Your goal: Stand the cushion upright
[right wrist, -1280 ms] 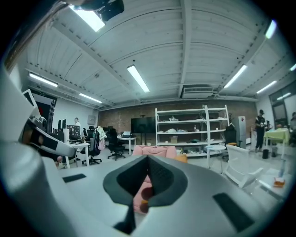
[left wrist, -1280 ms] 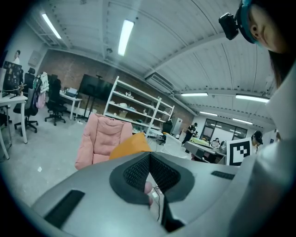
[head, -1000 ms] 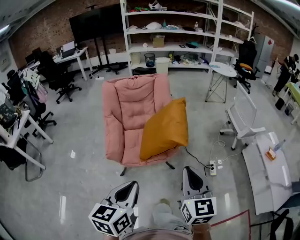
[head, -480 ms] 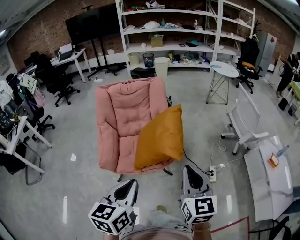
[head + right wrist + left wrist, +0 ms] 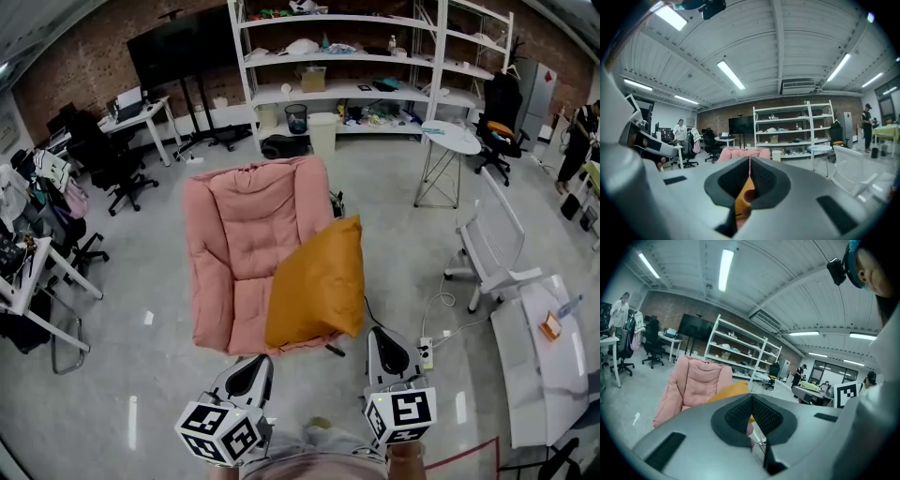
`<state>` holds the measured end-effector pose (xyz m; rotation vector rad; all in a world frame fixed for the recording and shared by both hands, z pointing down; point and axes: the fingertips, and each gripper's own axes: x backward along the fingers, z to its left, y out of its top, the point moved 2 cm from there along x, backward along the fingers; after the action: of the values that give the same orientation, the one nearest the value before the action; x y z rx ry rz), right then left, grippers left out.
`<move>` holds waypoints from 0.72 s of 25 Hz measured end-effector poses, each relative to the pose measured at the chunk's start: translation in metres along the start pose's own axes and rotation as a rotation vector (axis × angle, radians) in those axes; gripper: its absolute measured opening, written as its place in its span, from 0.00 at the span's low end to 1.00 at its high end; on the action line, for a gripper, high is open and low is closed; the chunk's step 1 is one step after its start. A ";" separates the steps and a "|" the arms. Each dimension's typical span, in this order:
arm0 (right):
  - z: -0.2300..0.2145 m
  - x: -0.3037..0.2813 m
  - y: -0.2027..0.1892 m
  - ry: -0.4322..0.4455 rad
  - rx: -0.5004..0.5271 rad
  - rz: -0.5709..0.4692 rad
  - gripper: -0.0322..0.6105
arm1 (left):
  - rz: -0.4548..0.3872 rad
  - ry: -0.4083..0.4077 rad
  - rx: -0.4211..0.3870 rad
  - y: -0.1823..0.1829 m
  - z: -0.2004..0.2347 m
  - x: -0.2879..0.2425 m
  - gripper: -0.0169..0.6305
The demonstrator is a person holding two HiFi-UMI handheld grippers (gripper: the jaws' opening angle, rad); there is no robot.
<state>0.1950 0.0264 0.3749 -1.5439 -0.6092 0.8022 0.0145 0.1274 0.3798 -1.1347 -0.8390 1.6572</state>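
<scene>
Cushion [image 5: 317,281], mustard-orange, leans on pink armchair [image 5: 242,225]; left hand-held gripper [image 5: 259,362], right hand-held gripper [image 5: 378,336] closed.

The left tool [image 5: 255,367] and right tool [image 5: 382,342] look alike: smooth pale grey shells tapering to rounded noses, with black ribbed lining [image 5: 740,414] round the slot. Behind each nose sits a white cube [image 5: 220,433] printed with black square markers. Beside that cube shows pale grey clothing [image 5: 323,448].
</scene>
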 end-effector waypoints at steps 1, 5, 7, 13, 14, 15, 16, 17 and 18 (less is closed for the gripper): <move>-0.002 -0.002 0.000 -0.002 -0.001 0.001 0.08 | -0.002 -0.001 0.003 0.001 0.001 -0.004 0.02; -0.012 -0.016 -0.003 -0.019 -0.002 0.011 0.08 | 0.000 -0.012 0.013 0.005 0.008 -0.021 0.02; -0.015 -0.025 -0.003 -0.033 0.000 0.016 0.08 | 0.004 -0.027 0.013 0.009 0.014 -0.032 0.02; -0.024 -0.058 -0.001 -0.077 -0.014 0.027 0.08 | 0.012 -0.092 -0.018 0.031 0.033 -0.070 0.02; -0.025 -0.063 -0.001 -0.082 -0.016 0.031 0.08 | 0.010 -0.101 -0.024 0.036 0.036 -0.077 0.02; -0.026 -0.069 -0.001 -0.089 -0.018 0.035 0.08 | 0.008 -0.111 -0.028 0.041 0.040 -0.084 0.02; -0.027 -0.075 -0.001 -0.097 -0.019 0.039 0.08 | 0.007 -0.122 -0.031 0.046 0.044 -0.092 0.02; -0.028 -0.081 0.000 -0.106 -0.021 0.044 0.08 | 0.010 -0.134 -0.033 0.051 0.048 -0.099 0.02; -0.029 -0.086 0.000 -0.116 -0.024 0.049 0.08 | 0.016 -0.148 -0.036 0.055 0.051 -0.107 0.02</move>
<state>0.1639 -0.0578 0.3882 -1.5469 -0.6698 0.9297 -0.0357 0.0067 0.3808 -1.0543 -0.9590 1.7621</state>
